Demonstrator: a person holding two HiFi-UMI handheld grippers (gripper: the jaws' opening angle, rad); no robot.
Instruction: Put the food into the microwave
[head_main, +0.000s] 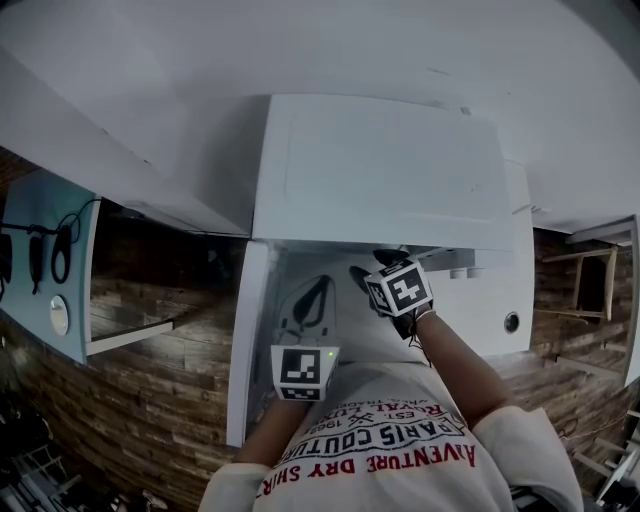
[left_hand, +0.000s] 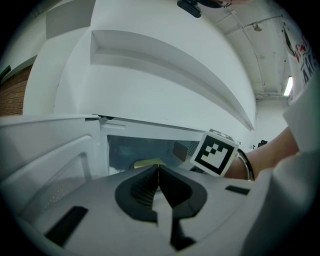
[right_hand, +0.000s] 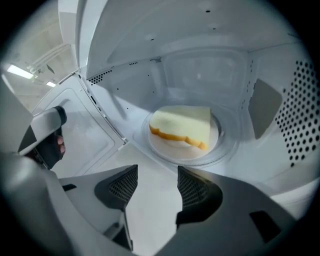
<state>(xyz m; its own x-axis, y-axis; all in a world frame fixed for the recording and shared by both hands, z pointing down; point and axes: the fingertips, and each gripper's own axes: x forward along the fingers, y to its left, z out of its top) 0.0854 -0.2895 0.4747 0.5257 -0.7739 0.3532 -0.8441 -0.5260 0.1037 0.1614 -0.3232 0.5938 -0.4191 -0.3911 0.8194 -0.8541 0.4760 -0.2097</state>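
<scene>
A pale yellow wedge of food (right_hand: 182, 125) lies on a white plate (right_hand: 170, 149) on the glass turntable (right_hand: 222, 147) inside the white microwave (head_main: 390, 170). My right gripper (right_hand: 156, 187) reaches into the cavity just in front of the plate. It is open, with nothing between its fingers. In the head view the right gripper (head_main: 372, 266) sits at the oven's mouth. My left gripper (left_hand: 159, 172) is shut and empty, held outside the opening by the door. From there a sliver of the food (left_hand: 148, 163) and the right gripper's marker cube (left_hand: 215, 152) show.
The microwave door (head_main: 248, 340) stands swung open on the left. The cavity's right wall has a perforated vent (right_hand: 300, 115). A brown brick wall (head_main: 150, 420) runs below, and a white shelf (head_main: 120, 338) sits to the left.
</scene>
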